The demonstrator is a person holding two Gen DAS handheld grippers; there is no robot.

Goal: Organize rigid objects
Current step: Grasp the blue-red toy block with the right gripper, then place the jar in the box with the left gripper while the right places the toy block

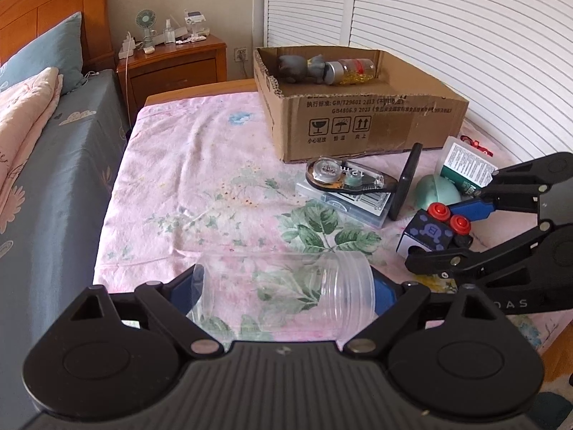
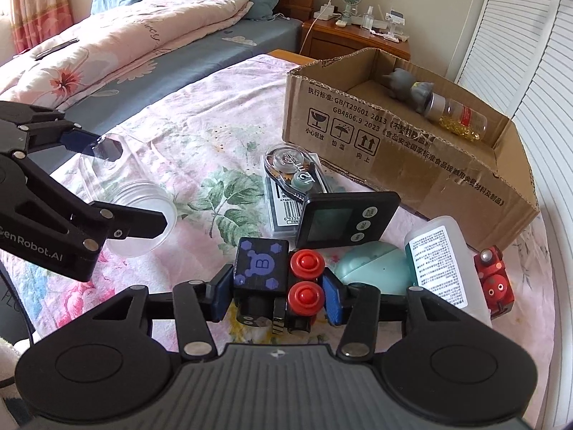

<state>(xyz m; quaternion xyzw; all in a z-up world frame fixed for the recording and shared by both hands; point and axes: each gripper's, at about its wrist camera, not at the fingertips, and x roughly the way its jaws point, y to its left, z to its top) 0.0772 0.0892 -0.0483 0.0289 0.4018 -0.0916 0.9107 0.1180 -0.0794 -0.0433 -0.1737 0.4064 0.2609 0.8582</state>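
Left gripper (image 1: 286, 294) clamped the clear jar (image 1: 283, 294) wide, lower centre; right gripper (image 2: 274, 295) squeezed the toy (image 2: 277, 279), likely bound for the box (image 2: 412, 179) upper right.

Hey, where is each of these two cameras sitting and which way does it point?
Left wrist: on the left gripper, looking down along its jaws, which clamp a clear jar; the right gripper shows at right.
Right wrist: on the right gripper, jaws shut on a toy block; the left gripper shows at left.
Shared: the cardboard box, both grippers, the jar, the block.
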